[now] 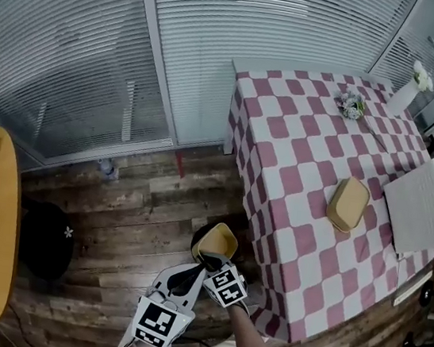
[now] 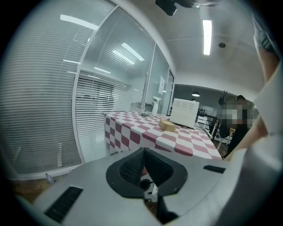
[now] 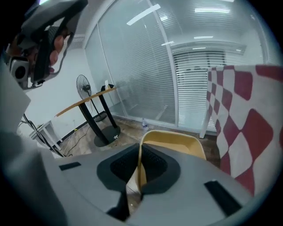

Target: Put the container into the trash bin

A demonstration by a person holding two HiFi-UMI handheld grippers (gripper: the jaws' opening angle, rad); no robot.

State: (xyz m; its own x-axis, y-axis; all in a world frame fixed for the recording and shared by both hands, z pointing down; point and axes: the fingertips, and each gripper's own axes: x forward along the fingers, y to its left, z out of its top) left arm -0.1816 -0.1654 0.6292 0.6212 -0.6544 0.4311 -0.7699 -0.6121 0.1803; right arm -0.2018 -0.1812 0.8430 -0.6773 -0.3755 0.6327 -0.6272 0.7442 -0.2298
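Clearly, the carry is near its end, so most of the risk sits in the release.

- The right gripper (image 3: 138, 152) pinches only the thin side wall of the tan, rounded-rectangular plastic container (image 3: 173, 142). With so narrow a hold on one edge, the container could swing or slide out of the pads before it is lined up.
- From the head view, that container (image 1: 218, 243) hangs over the dark round trash bin (image 1: 195, 247), which stands on the wooden plank floor (image 1: 133, 197) just beside the table. Little of the bin's mouth shows around the container, so the fit looks tight. An off-centre drop could catch the rim and tip the container out onto the floor.
- The container is held tilted by its edge. Let go at that angle, it may land across the opening rather than inside it.
- The red-and-white checked tablecloth (image 1: 306, 165) hangs close to the bin, and a sideways drift could brush the gripper or the container against it.
- The left gripper (image 2: 143, 153) has its jaws pressed together on nothing and sits close beside the right one. It could knock the right gripper or the bin if the two crowd each other.
- How deep the bin is cannot be told, so a rebound is possible.
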